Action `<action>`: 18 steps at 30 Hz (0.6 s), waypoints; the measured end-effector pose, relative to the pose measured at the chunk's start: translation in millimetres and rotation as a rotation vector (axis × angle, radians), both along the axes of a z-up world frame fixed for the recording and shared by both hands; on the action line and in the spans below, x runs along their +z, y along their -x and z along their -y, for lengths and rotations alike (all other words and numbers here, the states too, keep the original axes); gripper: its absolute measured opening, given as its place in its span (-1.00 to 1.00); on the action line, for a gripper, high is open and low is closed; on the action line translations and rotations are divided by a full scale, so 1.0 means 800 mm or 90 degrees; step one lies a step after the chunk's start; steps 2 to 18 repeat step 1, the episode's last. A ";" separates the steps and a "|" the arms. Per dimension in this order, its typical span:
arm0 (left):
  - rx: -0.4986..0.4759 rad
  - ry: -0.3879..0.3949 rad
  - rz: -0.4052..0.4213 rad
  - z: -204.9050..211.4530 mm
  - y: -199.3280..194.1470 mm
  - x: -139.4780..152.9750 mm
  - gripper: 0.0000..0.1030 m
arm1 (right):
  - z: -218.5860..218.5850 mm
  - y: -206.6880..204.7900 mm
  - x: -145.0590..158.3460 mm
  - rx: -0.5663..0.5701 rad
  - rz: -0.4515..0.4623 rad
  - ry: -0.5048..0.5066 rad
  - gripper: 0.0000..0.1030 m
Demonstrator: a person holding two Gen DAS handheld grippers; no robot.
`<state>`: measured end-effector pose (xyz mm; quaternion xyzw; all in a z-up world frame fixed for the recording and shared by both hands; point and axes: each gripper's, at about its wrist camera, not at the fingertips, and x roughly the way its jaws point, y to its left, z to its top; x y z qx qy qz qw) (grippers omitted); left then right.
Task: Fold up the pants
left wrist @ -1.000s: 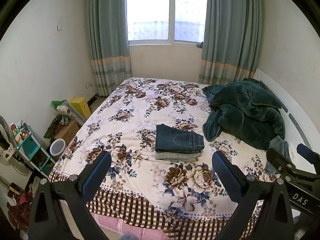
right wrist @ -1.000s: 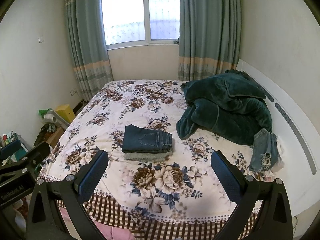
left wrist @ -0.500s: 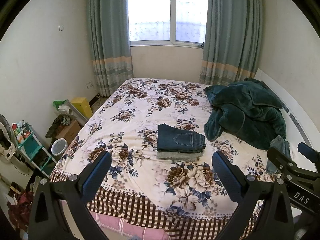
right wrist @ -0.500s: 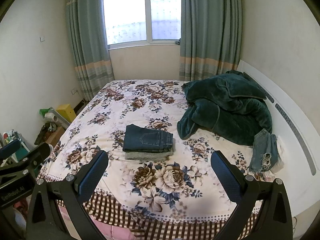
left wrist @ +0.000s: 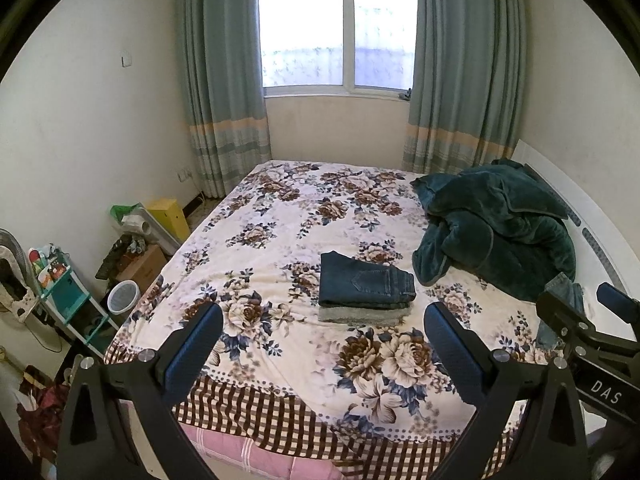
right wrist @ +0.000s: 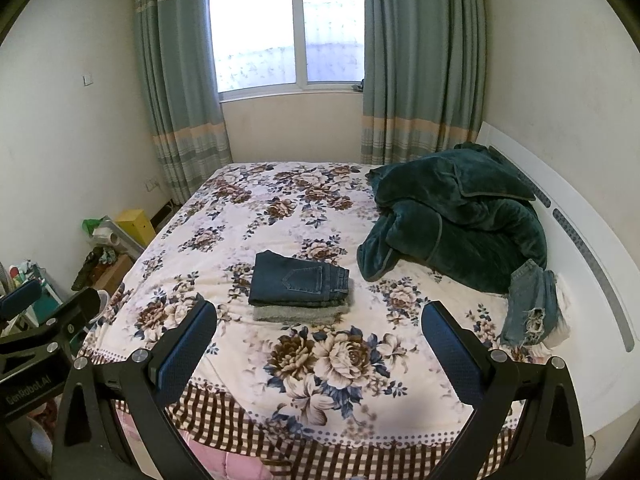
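Folded dark blue jeans (left wrist: 366,285) lie on folded grey pants (left wrist: 362,315) in the middle of the floral bed; the stack also shows in the right wrist view (right wrist: 300,280). My left gripper (left wrist: 322,344) is open and empty, held back above the bed's foot edge, well short of the stack. My right gripper (right wrist: 319,340) is open and empty too, at the same distance. A crumpled pair of light ripped jeans (right wrist: 528,304) lies at the bed's right edge by the headboard.
A dark green quilt (left wrist: 496,228) is heaped at the right of the bed (left wrist: 280,216). A white headboard (right wrist: 580,240) runs along the right. Boxes, a white bin (left wrist: 123,297) and a teal shelf (left wrist: 68,304) crowd the floor on the left.
Both grippers have drawn back and risen slightly from the bed; the stack looks a little farther away. Nothing on the bed moved.
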<state>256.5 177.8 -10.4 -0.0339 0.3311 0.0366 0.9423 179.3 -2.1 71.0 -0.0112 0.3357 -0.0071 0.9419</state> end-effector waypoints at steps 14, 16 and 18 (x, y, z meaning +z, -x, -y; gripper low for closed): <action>-0.001 0.001 0.000 0.000 -0.001 0.002 1.00 | 0.000 0.001 0.000 0.000 0.001 0.001 1.00; -0.001 0.001 0.000 0.000 -0.001 0.002 1.00 | 0.000 0.001 0.000 0.000 0.001 0.001 1.00; -0.001 0.001 0.000 0.000 -0.001 0.002 1.00 | 0.000 0.001 0.000 0.000 0.001 0.001 1.00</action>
